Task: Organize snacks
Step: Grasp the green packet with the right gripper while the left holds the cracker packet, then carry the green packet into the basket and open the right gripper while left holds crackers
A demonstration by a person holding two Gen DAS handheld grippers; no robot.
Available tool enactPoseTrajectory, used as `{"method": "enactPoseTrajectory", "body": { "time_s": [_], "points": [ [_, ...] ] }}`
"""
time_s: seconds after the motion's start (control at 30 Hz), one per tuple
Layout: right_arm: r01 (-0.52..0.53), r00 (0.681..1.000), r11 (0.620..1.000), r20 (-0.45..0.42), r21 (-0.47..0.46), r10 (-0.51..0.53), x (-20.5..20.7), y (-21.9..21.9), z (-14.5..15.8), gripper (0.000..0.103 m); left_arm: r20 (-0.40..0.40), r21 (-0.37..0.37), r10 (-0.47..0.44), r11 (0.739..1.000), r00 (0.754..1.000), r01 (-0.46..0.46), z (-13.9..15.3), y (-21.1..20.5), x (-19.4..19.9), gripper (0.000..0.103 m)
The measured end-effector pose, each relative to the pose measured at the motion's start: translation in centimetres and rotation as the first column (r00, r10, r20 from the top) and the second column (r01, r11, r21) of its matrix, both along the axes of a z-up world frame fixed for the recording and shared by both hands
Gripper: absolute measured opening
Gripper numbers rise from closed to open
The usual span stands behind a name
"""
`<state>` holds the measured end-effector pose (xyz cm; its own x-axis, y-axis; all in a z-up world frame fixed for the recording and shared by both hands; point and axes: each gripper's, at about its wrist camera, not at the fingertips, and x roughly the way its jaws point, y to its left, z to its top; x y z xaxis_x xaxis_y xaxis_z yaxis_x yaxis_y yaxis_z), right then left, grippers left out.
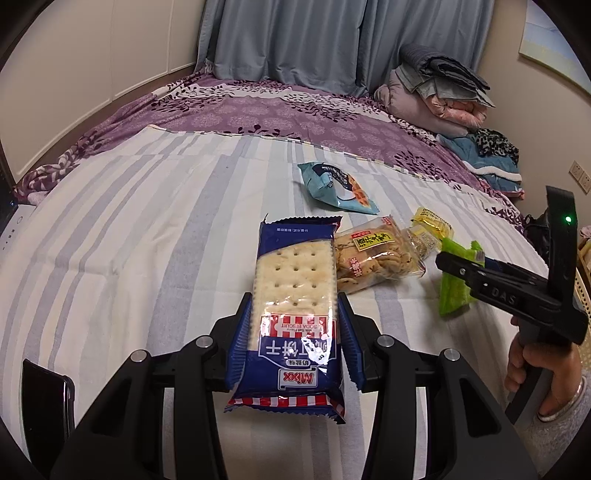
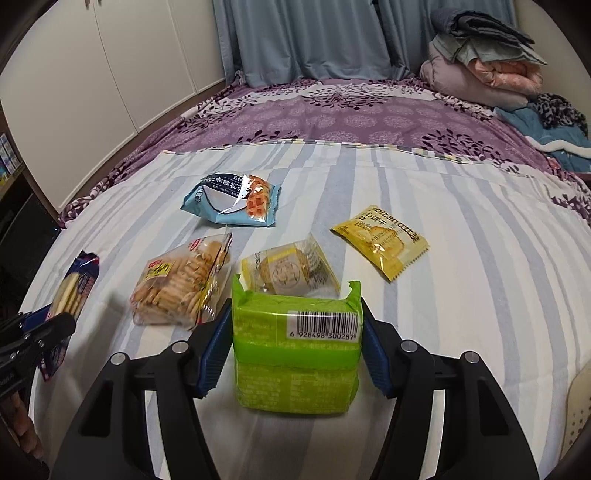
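Six snack packets (image 2: 229,201) on the bed, two grippers (image 2: 297,347)

Home bedroom: bed (image 1: 147,206), curtains (image 1: 295,40)

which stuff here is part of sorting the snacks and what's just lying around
Job: soda biscuit pack, green pack, cracker bag, round biscuit packet, yellow packet, blue waffle bag.

Lying about: folded bedding, curtain, blue towel.

You see a purple floral bedsheet (image 2: 332,110); folded quilts (image 2: 487,66) at its far right corner, grey-blue curtains (image 2: 303,37) behind it.
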<state>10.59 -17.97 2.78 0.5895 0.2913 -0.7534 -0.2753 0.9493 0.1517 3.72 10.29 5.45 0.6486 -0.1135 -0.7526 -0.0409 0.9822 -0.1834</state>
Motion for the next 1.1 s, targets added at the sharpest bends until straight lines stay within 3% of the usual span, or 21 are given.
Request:
{"method": "enactPoseTrajectory", "body": {
  "time_s": [0.67,1.1],
  "points": [
    [0.083,0.982,0.989,0.158,0.120,-0.102,-7.6,-6.7,7.4,0.062,0.087,0.015,-0.079,0.997,0.993,0.078,4.3,-3.7,-2.4,0.045],
    [0.241,0.925,0.959,0.263,0.151,-0.274,-12.5,-14.8,11.3,0.062,0.135,0.046,-0.153,0.988,0.979,0.148,7.2,-7.2,-4.0,0.045]
  ]
}}
